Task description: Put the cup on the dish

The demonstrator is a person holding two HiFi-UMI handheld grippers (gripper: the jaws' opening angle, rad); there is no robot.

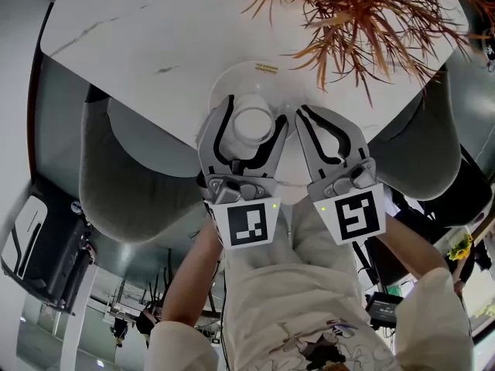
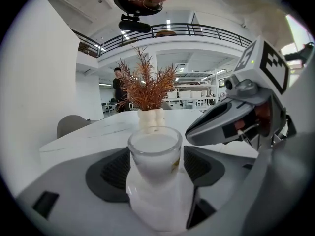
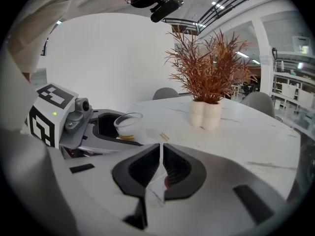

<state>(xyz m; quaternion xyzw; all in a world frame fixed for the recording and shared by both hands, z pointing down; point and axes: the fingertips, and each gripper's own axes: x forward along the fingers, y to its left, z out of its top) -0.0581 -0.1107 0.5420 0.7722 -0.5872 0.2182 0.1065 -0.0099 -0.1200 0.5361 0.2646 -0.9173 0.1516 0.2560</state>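
Observation:
A white dish lies near the front edge of the white marble table. The frosted glass cup stands upright over the dish and appears to rest on it. My left gripper surrounds the cup, and its jaws stand wide on both sides of it. In the left gripper view the cup fills the gap between the dark pads, which do not seem to press on it. My right gripper is just right of the cup, shut and empty. The right gripper view shows the cup to the left.
A white vase with dried reddish-brown grass stands further back on the table. Grey chairs sit below the table edge at left and right. A person stands far off in the hall.

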